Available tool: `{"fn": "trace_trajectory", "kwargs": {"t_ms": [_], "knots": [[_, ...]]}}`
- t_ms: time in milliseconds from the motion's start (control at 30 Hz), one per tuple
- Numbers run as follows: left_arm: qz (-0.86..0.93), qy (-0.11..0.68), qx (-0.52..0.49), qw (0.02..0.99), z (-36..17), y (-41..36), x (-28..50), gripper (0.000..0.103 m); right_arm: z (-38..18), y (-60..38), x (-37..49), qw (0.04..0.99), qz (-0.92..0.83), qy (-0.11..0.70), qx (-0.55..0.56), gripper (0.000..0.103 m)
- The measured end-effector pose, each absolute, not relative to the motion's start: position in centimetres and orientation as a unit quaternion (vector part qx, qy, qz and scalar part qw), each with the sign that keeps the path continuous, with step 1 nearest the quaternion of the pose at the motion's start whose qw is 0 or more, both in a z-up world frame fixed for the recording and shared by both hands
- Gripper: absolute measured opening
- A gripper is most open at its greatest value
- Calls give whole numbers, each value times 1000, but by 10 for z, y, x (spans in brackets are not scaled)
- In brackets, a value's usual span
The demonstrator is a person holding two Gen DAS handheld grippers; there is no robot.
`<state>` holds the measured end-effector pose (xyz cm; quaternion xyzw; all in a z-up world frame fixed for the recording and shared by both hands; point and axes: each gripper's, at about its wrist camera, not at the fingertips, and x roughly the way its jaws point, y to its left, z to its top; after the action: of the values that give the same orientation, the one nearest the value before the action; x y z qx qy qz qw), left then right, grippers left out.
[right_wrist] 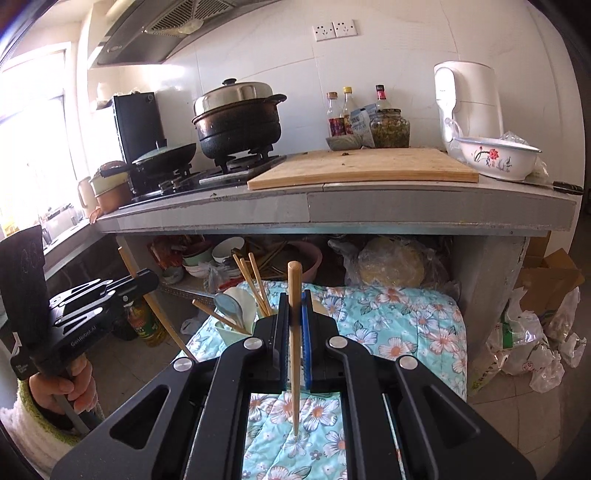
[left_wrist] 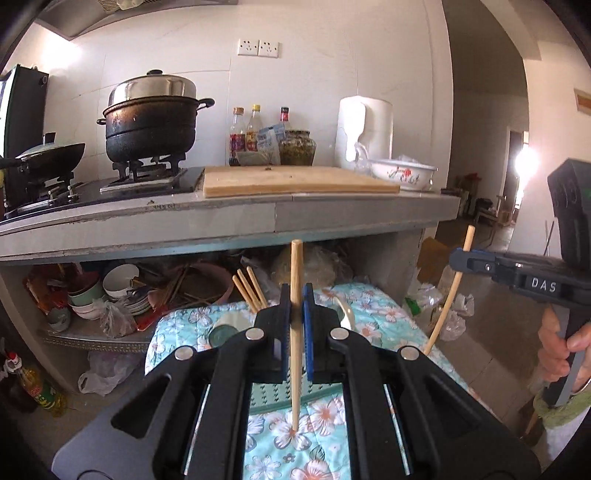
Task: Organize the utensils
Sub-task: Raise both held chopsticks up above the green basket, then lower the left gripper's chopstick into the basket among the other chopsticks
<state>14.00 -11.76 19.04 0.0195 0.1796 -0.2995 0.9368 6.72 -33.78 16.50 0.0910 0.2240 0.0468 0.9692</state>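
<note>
You face a white tiled wall (right_wrist: 258,62) above a grey counter (right_wrist: 406,210), sockets (right_wrist: 334,30) high up. A range hood (right_wrist: 166,29) hangs far left beside a bright window (right_wrist: 29,122); pale floor tiles (right_wrist: 524,417) lie right.

In the right wrist view the counter (right_wrist: 369,206) runs across at 12 o'clock. On it, the cutting board (right_wrist: 364,168) sits in the middle, the lidded pot (right_wrist: 238,122) on the gas stove (right_wrist: 207,177) at its 9 o'clock, the wok (right_wrist: 164,158) farther that way. Bottles (right_wrist: 341,114) and a jar (right_wrist: 389,127) stand behind the board; the enamel basin (right_wrist: 495,157) lies at its 3 o'clock, before the white appliance (right_wrist: 467,99). Under the counter, bowls (right_wrist: 221,254) are stacked on a shelf. Before it lies the quilted cloth (right_wrist: 388,325), the utensil holder (right_wrist: 236,325) on it at its 9 o'clock, with chopsticks (right_wrist: 255,284) and a spoon (right_wrist: 227,304) inside
</note>
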Motion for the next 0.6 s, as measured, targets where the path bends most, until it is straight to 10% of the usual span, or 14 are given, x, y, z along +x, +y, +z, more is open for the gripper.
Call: {"fn": "trace_trajectory", "kwargs": {"t_ms": [600], "knots": [[-298,137,-89,941,200,-111,232,6,168,-347,93,969,65,217,100,6]]}}
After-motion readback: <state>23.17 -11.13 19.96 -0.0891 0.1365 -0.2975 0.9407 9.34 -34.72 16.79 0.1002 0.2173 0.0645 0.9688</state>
